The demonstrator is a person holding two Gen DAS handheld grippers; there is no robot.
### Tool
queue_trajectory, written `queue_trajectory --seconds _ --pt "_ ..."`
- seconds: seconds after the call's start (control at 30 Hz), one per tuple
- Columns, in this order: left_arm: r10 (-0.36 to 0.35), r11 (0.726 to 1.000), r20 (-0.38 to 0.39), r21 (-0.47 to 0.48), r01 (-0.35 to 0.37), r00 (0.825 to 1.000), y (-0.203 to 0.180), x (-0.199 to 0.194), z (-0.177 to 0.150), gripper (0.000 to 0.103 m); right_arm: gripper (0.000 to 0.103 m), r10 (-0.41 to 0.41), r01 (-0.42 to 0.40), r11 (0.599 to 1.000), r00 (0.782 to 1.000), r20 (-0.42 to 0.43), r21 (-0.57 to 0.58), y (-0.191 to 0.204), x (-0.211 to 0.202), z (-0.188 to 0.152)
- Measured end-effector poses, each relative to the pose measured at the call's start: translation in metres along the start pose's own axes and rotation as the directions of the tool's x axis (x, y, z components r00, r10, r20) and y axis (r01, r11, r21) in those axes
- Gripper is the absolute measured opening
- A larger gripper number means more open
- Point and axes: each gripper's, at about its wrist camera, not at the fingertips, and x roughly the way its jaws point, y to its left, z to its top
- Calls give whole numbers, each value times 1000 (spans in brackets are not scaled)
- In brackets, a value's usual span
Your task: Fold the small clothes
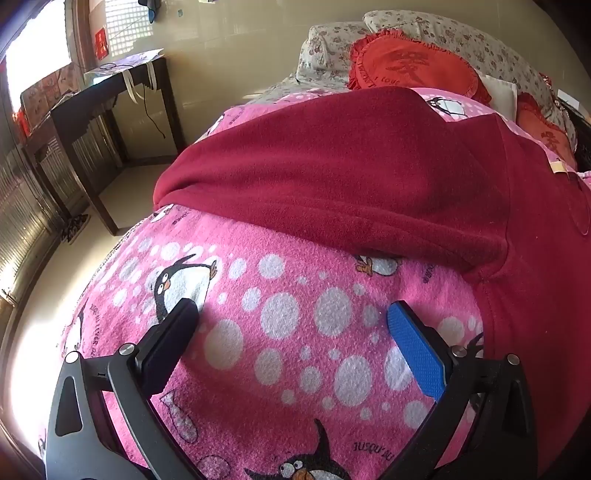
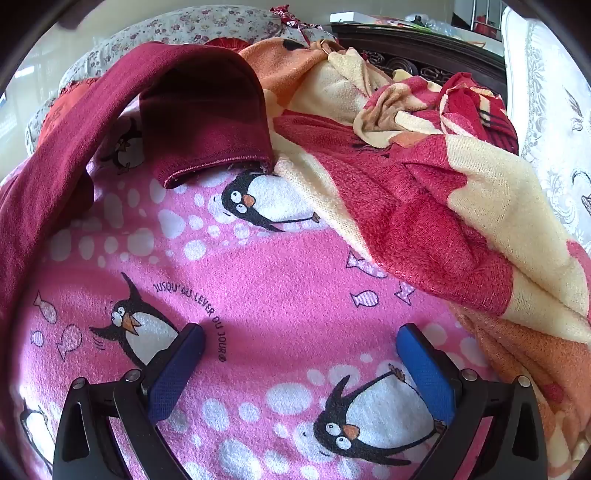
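A dark red fleece garment [image 1: 332,166] lies on a pink penguin blanket [image 1: 295,332]. One sleeve stretches left across the bed and the body runs down the right side. My left gripper [image 1: 293,314] is open and empty, just above the blanket, short of the sleeve. In the right wrist view the same garment [image 2: 199,122] shows its other sleeve, with the hemmed cuff lying on the blanket [image 2: 258,277], and the body along the left edge. My right gripper [image 2: 301,334] is open and empty, low over the blanket, well short of the cuff.
A crumpled red, cream and orange blanket [image 2: 424,192] is piled at the right. Floral pillows [image 1: 424,29] and a red heart cushion [image 1: 413,66] lie at the head of the bed. A dark wooden table [image 1: 103,107] stands on the floor at the left. A carved dark headboard [image 2: 406,51] is behind.
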Motion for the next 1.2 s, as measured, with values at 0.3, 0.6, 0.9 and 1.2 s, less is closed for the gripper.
queue_trajectory --seconds 0.3,0.6,0.9,1.2 --pt "-62 998 -70 11 63 996 -5 -33 3 102 103 -5 5 1000 1000 0 -4 1 0 0" --pt "-67 998 -10 -14 67 998 -25 -91 1 102 103 11 -9 999 998 -57 32 3 -19 1" --pt "-140 990 16 28 139 990 -64 -119 1 102 103 216 -217 976 975 49 20 66 -124 -21" --pt "-157 985 38 84 153 987 -90 -137 14 102 103 293 -281 941 955 40 -186 166 -170 -16"
